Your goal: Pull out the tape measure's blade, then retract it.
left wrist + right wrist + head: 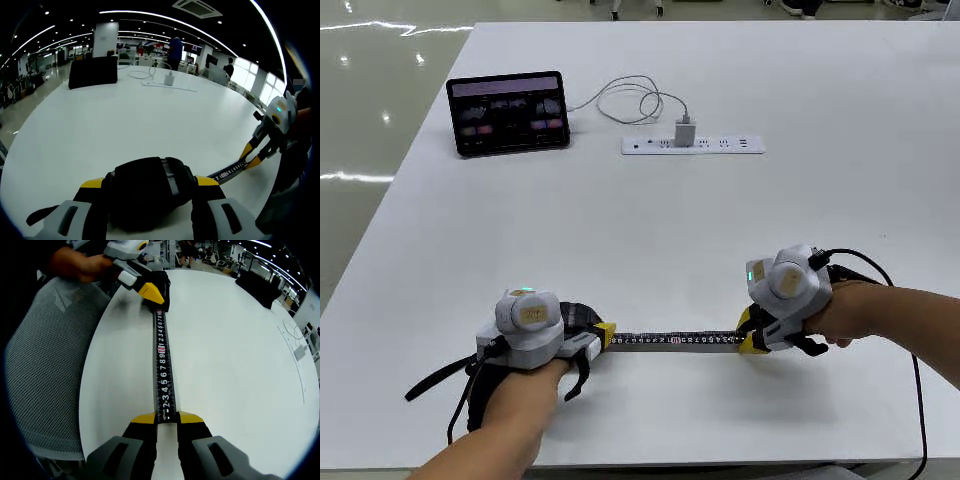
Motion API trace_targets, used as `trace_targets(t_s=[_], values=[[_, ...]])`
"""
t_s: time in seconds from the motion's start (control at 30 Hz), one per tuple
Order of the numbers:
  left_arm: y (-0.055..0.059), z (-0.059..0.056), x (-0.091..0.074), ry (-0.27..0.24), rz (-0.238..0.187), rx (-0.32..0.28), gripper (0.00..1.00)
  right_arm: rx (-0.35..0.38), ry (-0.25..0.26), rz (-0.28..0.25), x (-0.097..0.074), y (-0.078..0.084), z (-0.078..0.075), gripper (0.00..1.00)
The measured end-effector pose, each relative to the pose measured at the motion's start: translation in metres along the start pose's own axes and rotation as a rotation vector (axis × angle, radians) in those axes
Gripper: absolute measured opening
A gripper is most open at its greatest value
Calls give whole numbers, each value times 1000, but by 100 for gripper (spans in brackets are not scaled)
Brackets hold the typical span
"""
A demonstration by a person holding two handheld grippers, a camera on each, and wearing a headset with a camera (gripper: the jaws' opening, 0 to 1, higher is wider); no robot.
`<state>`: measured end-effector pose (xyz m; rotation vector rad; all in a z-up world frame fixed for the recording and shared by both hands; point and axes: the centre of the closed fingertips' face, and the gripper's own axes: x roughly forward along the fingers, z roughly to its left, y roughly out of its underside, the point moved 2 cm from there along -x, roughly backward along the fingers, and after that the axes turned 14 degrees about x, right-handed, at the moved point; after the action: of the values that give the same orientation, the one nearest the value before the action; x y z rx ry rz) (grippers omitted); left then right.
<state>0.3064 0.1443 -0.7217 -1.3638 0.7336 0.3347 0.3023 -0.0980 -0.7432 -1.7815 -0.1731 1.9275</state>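
Count, task things: one black rounded tape measure (145,192); one dark blade with pale numerals (162,360), pulled out of it.
Count, tools: two, the left gripper (605,335) and the right gripper (748,335), each in a hand.
Count, other things: one dark tablet on a stand (508,112); one white power strip (692,145); one white charger plug (685,132) seated in it; one looped white cable (630,100).
Tape measure, place: on the white worktop (720,220), about 7 o'clock in the head view, near the front edge.
Blade, place: runs flat along the worktop from the case toward 3 o'clock, bridging the two grippers.
Left fingers (92,184): spread wide, clasped against both sides of the case; yellow tips touch it.
Right fingers (142,419): almost together, pinching the blade's free end between the yellow tips.
Tablet and strip: far side, 11 and 12 o'clock, well apart from the grippers.
Hidden: blade's end hook lost between the right fingers; most of the case covered by the left gripper in the head view.
Cut off: both forearms at the lower frame edge.
Hard to read: tablet screen blurred; blade numerals clear in the right gripper view, illegible in the head view.
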Motion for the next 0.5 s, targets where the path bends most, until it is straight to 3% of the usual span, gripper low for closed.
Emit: trace_targets(t_s=[0.5], values=[[0,0,1,0,0,-2,64,7,3,-5,2,-5,1,10]])
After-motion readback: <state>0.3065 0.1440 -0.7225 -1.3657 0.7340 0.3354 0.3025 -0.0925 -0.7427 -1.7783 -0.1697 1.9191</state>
